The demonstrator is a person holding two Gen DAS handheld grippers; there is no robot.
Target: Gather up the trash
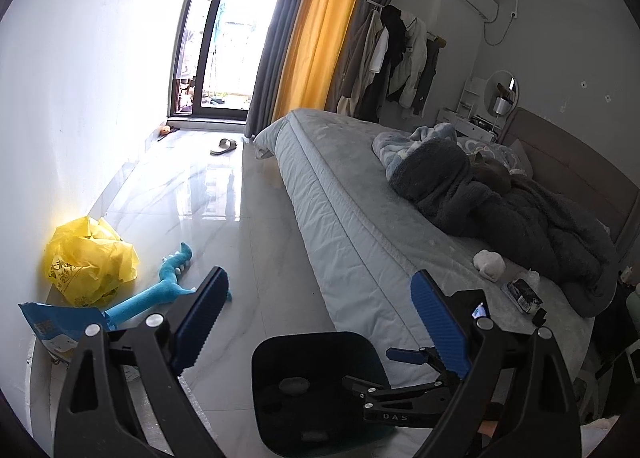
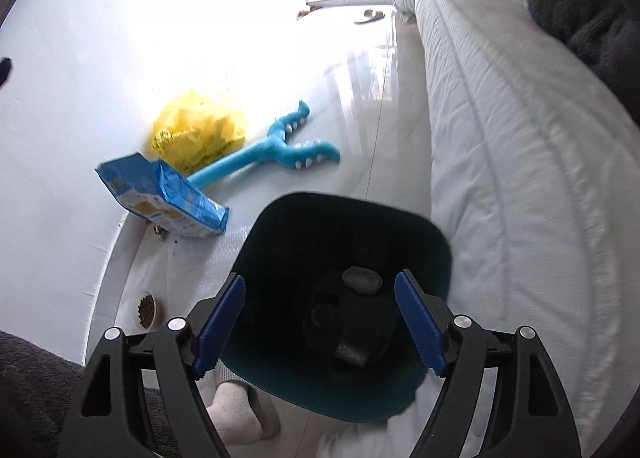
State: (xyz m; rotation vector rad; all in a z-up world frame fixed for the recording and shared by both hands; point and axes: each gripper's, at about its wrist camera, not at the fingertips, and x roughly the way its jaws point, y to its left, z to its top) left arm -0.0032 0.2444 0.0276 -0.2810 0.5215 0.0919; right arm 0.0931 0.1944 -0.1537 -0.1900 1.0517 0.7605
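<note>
Dark teal bin (image 2: 340,258) on floor beside bed (image 2: 500,138), grey crumpled wad (image 2: 361,280) lying inside. Right hand-held gripper (image 2: 320,322) above bin, jaws apart, nothing between pads. Left hand-held gripper (image 1: 320,318) spread wide, empty. Yellow bag (image 2: 200,130) near wall.

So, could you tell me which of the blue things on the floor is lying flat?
The blue plush toy lies flat on the tiles; the blue bag beside it stands propped up, next to the yellow plastic bag.

left gripper (image 1: 320,306): jaws wide apart, empty | right gripper (image 2: 320,322): jaws apart, empty, angled down
</note>
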